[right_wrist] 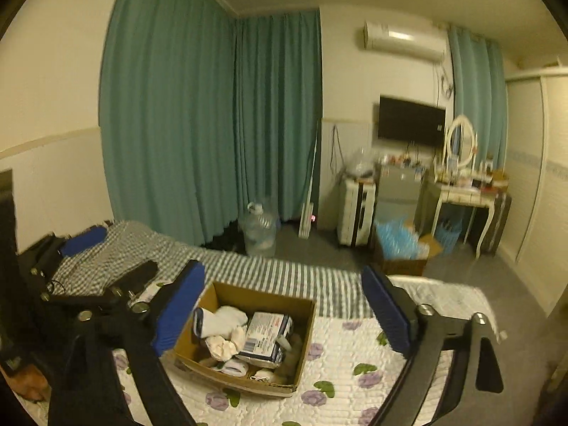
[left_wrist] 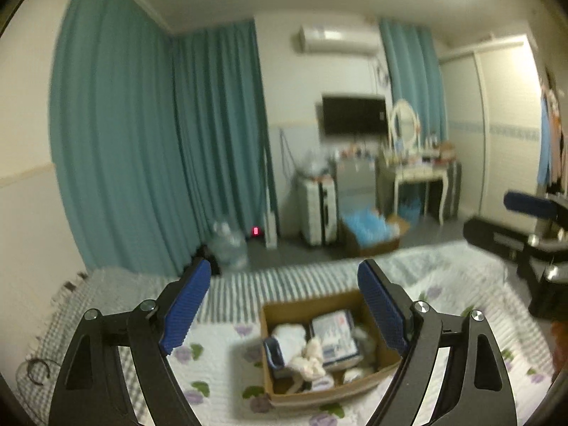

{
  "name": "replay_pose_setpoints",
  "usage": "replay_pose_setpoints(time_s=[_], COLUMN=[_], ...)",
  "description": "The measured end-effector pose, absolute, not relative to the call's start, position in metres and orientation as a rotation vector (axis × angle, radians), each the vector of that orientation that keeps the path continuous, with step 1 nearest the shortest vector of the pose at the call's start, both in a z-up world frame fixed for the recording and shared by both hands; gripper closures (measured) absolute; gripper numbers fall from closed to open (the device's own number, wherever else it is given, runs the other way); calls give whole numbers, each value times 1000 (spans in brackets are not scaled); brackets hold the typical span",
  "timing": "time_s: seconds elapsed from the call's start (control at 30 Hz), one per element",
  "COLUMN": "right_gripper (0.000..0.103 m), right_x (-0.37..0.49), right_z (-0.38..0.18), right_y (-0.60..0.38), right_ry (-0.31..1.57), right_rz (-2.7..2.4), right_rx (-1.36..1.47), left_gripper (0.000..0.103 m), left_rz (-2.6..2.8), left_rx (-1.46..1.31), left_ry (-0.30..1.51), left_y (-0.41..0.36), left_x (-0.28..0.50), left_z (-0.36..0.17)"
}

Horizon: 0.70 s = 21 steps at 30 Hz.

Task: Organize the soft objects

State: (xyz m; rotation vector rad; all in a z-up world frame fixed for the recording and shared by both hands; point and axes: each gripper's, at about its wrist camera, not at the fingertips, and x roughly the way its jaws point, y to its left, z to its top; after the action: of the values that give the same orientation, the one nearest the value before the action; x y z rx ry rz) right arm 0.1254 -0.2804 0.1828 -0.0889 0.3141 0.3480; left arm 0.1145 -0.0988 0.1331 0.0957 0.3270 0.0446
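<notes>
1. Left gripper (left_wrist: 284,305) is held above the bed (left_wrist: 220,372), jaws spread wide, nothing pinched; blue pads (left_wrist: 184,309) are seen on both fingers
2. Right gripper (right_wrist: 284,310) is likewise held over the bed (right_wrist: 355,355), jaws spread wide and empty
3. An open box (left_wrist: 376,372) is set on the floral quilt, framed between the left fingers in the left view; in the right view the box (right_wrist: 305,337) is seen just right of the left-hand pad, partly covered by it at the near corner
4. Soft things are held in the box: white socks (right_wrist: 222,317), a crumpled cream cloth (right_wrist: 223,346), a packet (right_wrist: 266,333) with a printed label, more small white pieces at the bottom; details are blurred
5. In the left view the same socks (left_wrist: 291,337) and packet (left_wrist: 335,337) are seen, blurred
6. The right gripper is seen at the right edge of the left view (left_wrist: 525,227); the left gripper is seen at the left of the right view (right_wrist: 117,252), over a checked blanket (right_wrist: 117,245)
7. A striped blanket (right_wrist: 284,277) is laid across the bed behind the box
8. Beyond the bed: teal curtains (right_wrist: 213,124), a water jug (right_wrist: 259,230) on the floor, a carton (right_wrist: 401,248) of blue items, a suitcase (right_wrist: 355,213), a vanity (right_wrist: 465,191) with oval mirror, a TV (right_wrist: 411,120), an air conditioner (right_wrist: 404,41)
9. Nothing is seen between either gripper and the box
</notes>
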Motion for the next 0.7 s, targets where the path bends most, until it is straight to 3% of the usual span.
replay_pose_setpoints(time_s=[0.03,0.07,0.1,0.2,0.37,0.7], right_gripper=[8,7,6,0,0,0], right_x=[116,108,98,69,37,13], right_z=[189,193,199,209,212,165], right_y=[-281,-282,-282,-282,-286,-299], right_ry=[297,284,269,218,153,101], right_rz=[345,339,332,331,325,293], right_rx=[-90,-92,-93,-94,-101,-34], left_gripper=[15,4,0,0,0,0], left_rz=[48,48,52,65,95,92], left_rx=[87,76,66,50,78,34], left_ry=[287,256,231,130,64,56], left_y=[-98,-97,-94,-91,-86,-71], left_x=[101,89,80,45,16,-2], left_z=[143,151,157,172,179,137])
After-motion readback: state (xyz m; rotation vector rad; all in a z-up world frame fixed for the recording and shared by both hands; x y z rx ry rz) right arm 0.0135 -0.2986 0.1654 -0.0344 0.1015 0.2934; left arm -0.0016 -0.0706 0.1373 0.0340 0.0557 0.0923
